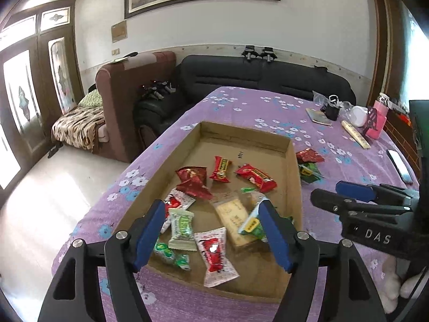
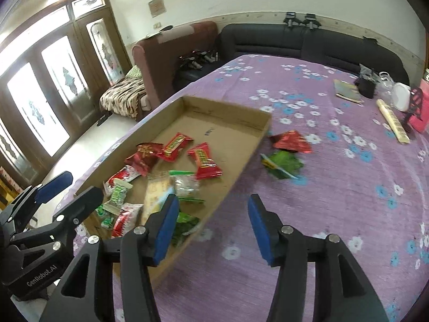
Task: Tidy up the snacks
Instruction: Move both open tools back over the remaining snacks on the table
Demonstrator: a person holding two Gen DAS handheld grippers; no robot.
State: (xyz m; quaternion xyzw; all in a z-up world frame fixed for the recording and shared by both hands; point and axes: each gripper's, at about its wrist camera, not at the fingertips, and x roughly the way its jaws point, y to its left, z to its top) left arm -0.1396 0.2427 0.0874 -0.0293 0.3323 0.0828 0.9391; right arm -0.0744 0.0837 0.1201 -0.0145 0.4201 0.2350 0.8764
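A shallow cardboard box (image 1: 292, 177) (image 2: 228, 107) lies on the purple flowered cloth and holds several snack packets: red ones (image 1: 256, 177), green ones (image 1: 182, 226) and a beige bar (image 1: 233, 218). My left gripper (image 1: 211, 206) (image 2: 83, 183) hovers open over the box's near end with nothing pinched; a yellow-green packet (image 1: 252, 225) lies by its right finger. On the cloth, right of the box, are a red packet (image 2: 291, 141) (image 1: 309, 155) and a green packet (image 2: 284, 163) (image 1: 308, 173). My right gripper (image 2: 213, 200) (image 1: 327, 191) is open and empty above the box's right wall.
At the table's far right sit a booklet (image 2: 347, 91), a black cup (image 2: 366, 86), a white round container (image 2: 400, 96), a wooden stick (image 2: 392, 124) and a pink item (image 1: 378, 123). A phone (image 1: 399, 165) lies near the right edge. A black sofa (image 1: 262, 77) stands beyond.
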